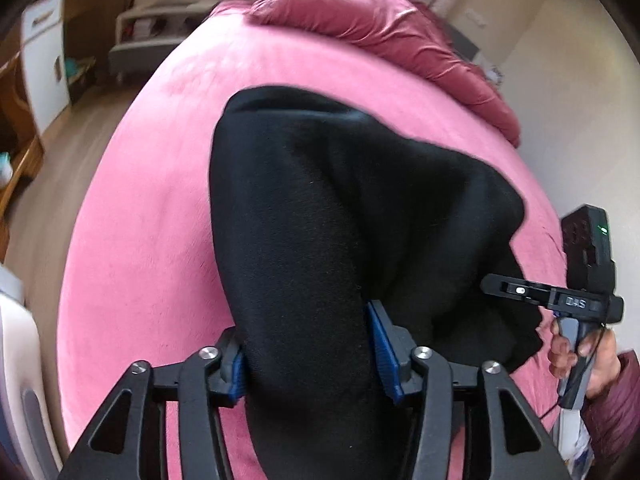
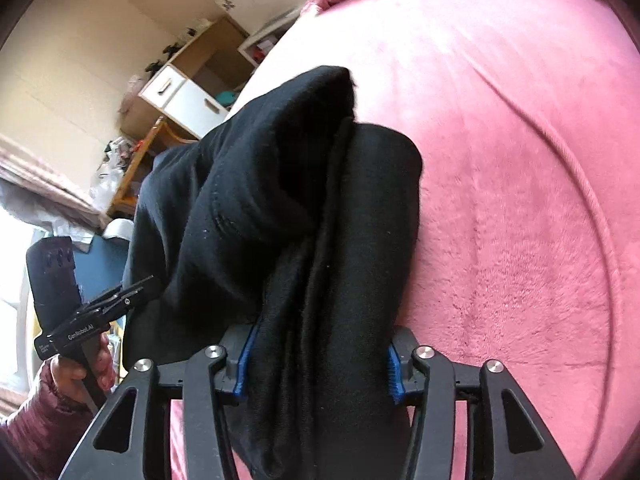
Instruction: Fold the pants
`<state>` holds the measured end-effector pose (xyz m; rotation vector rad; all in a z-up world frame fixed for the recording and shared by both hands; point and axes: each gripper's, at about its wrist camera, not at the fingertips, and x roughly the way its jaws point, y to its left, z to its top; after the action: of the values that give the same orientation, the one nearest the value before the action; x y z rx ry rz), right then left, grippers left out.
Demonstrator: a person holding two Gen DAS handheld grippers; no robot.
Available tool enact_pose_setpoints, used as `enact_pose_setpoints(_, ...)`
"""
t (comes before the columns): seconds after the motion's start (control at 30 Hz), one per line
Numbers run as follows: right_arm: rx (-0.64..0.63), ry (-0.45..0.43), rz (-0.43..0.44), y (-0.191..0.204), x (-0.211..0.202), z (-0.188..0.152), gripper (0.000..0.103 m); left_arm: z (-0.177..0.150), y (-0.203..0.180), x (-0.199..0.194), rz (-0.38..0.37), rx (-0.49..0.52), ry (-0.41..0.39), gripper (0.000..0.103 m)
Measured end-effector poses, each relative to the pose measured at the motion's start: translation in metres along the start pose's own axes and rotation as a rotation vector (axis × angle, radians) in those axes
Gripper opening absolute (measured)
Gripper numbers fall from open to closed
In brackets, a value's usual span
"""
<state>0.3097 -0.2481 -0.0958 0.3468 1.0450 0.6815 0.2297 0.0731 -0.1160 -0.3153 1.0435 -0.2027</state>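
Note:
The black pants [image 1: 320, 208] hang bunched above a pink bed [image 1: 160, 200]. My left gripper [image 1: 308, 348] is shut on a thick fold of the pants, cloth filling the space between its blue pads. My right gripper [image 2: 316, 364] is shut on another thick bunch of the pants [image 2: 280, 200], which drape up and to the left. In the left wrist view the right gripper [image 1: 492, 284] shows at the right edge, its tip in the cloth. In the right wrist view the left gripper [image 2: 148, 284] shows at lower left, also in the cloth.
A dark red duvet [image 1: 380, 32] lies bunched at the far end of the bed. The pink bed cover [image 2: 520, 160] spreads to the right. A white and wood cabinet [image 2: 188, 92], a wooden chair [image 2: 136, 160] and wood floor [image 1: 80, 128] lie beyond the bed.

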Motion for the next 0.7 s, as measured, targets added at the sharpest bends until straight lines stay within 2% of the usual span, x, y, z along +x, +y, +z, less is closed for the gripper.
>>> enact_pose_setpoints(0.07,-0.029,0.003,0.009,-0.001,0.000,-0.003,0.056,-0.002,0.009,0.005,-0.012,-0.044,0.008,0.062)
enact_pose_setpoints(0.17,-0.038,0.002,-0.016,-0.002,0.003,-0.005,0.060,-0.003,0.015,0.010,-0.001,-0.057,0.015,0.071)
enact_pose_setpoints(0.27,-0.048,-0.003,-0.047,0.006,0.013,-0.002,0.066,-0.005,0.020,0.009,-0.001,-0.085,0.022,0.074)
enact_pose_setpoints(0.37,0.014,-0.019,-0.017,-0.005,0.010,-0.005,0.068,-0.008,0.024,0.001,0.001,-0.138,0.028,0.076)
enact_pose_setpoints(0.43,0.009,-0.029,-0.038,-0.003,0.004,-0.009,0.072,-0.007,0.021,-0.011,0.029,-0.133,-0.004,0.076)
enact_pose_setpoints(0.5,0.021,-0.033,-0.079,-0.002,-0.003,-0.012,0.079,-0.010,0.013,-0.025,0.087,-0.095,-0.044,0.076)
enact_pose_setpoints(0.57,0.012,-0.054,-0.125,0.006,-0.015,-0.015,0.080,-0.015,0.008,-0.039,0.117,-0.081,-0.087,0.076)
enact_pose_setpoints(0.7,-0.066,-0.141,-0.273,0.035,-0.045,-0.026,0.080,-0.032,-0.006,-0.070,0.183,-0.067,-0.163,0.075)
